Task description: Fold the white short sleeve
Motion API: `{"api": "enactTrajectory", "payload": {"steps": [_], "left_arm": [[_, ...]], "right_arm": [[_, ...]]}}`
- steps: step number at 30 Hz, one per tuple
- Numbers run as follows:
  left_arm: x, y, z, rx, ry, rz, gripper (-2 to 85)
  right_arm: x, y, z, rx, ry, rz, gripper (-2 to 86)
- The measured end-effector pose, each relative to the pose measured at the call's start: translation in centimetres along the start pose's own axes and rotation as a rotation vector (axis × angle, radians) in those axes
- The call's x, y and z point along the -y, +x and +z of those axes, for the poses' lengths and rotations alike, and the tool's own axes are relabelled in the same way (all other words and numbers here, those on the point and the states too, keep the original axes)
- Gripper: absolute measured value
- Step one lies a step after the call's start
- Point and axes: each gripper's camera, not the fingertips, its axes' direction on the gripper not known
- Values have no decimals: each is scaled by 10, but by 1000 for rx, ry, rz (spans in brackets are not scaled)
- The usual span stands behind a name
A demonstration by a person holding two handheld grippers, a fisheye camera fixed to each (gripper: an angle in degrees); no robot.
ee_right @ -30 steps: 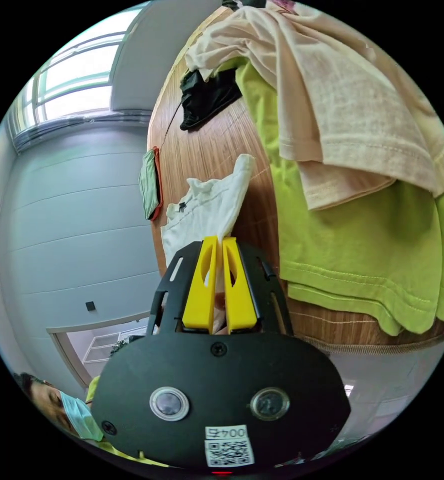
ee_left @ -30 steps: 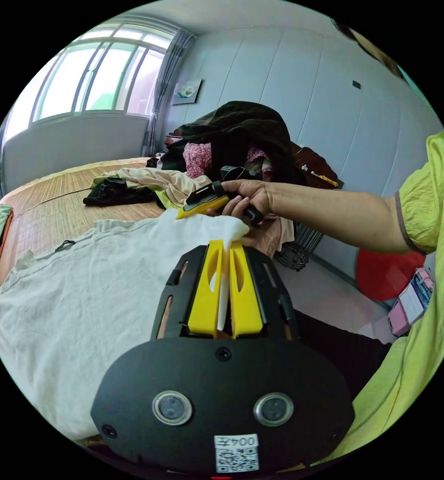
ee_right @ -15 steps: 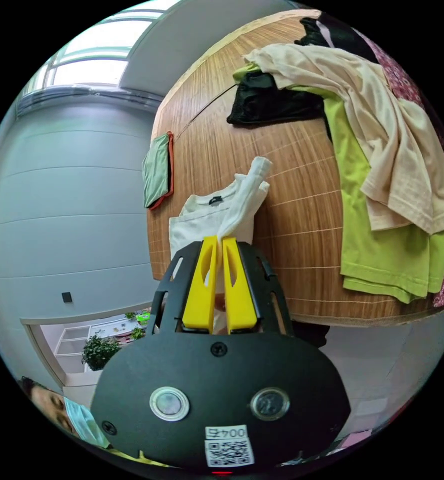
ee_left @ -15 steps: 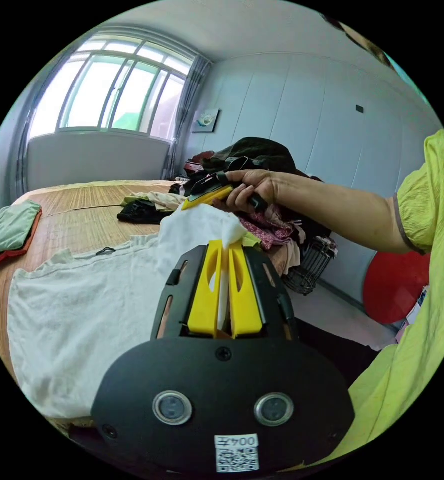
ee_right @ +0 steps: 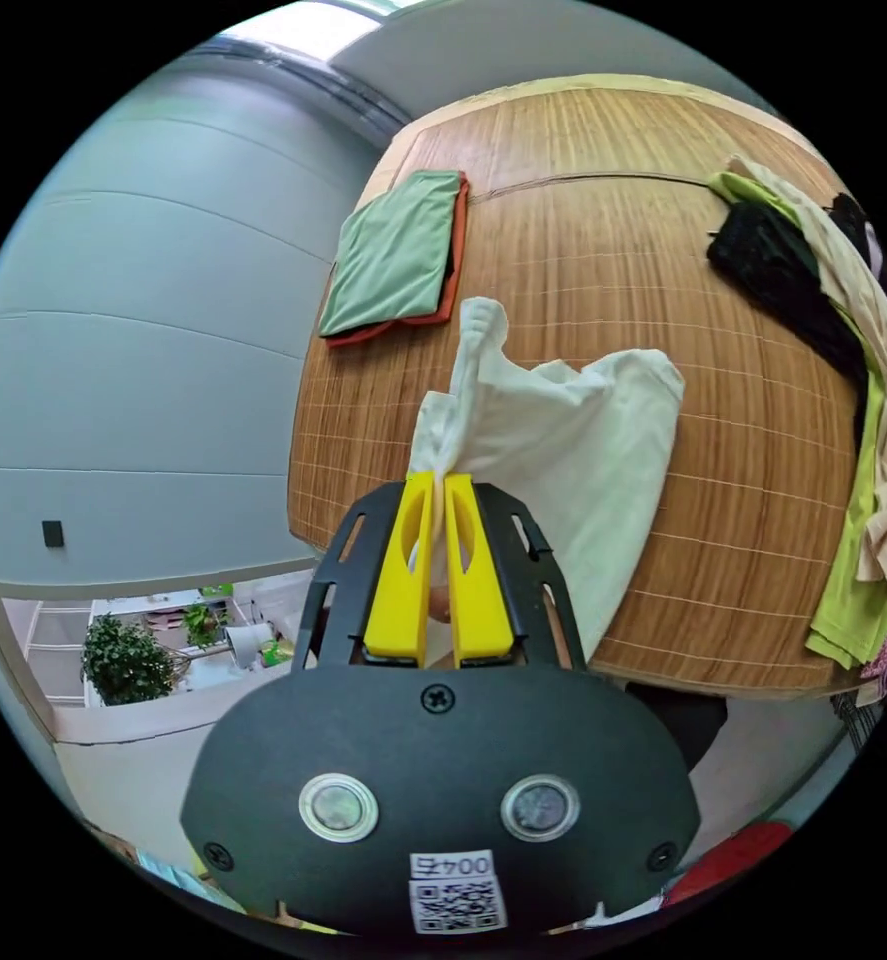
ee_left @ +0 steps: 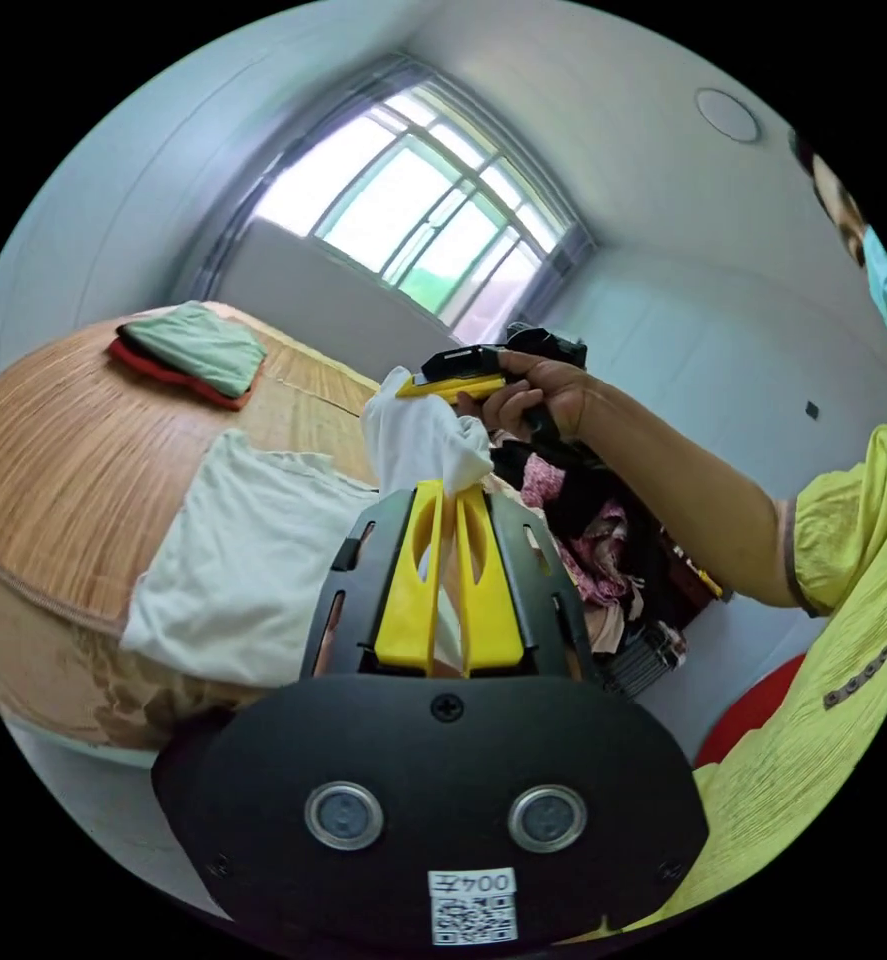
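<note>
The white short sleeve shirt [ee_left: 243, 560] hangs lifted over the bamboo-matted bed [ee_left: 53, 480], its lower part still draped on the mat. My left gripper [ee_left: 450, 487] is shut on a bunched edge of it. Beyond, a hand holds my right gripper [ee_left: 413, 388], shut on the cloth higher up. In the right gripper view the shirt [ee_right: 573, 450] spreads below the right gripper [ee_right: 435, 478], whose jaws pinch a twisted white edge rising up.
A folded green and red stack [ee_right: 398, 255] lies on the mat [ee_right: 743, 520] beyond the shirt. A heap of beige, lime and black clothes [ee_right: 863, 340] sits along one side. A dark and pink clothes pile [ee_left: 593, 520] is behind the arm in the yellow-green sleeve [ee_left: 843, 520].
Both grippers have risen with the shirt, lifting much of it off the mat. The views now tilt down onto the bed, and the folded stack has come closer in view.
</note>
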Motion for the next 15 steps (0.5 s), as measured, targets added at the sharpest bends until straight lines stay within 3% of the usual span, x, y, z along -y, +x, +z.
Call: {"api": "enactTrajectory", "payload": {"steps": [7, 15], "left_arm": [[-22, -109, -34, -15, 13, -388, 25], [-26, -144, -49, -100, 30, -659, 39]], "right_arm": [[29, -44, 143, -131, -117, 0, 14], [28, -52, 228, -165, -156, 14, 64]]}}
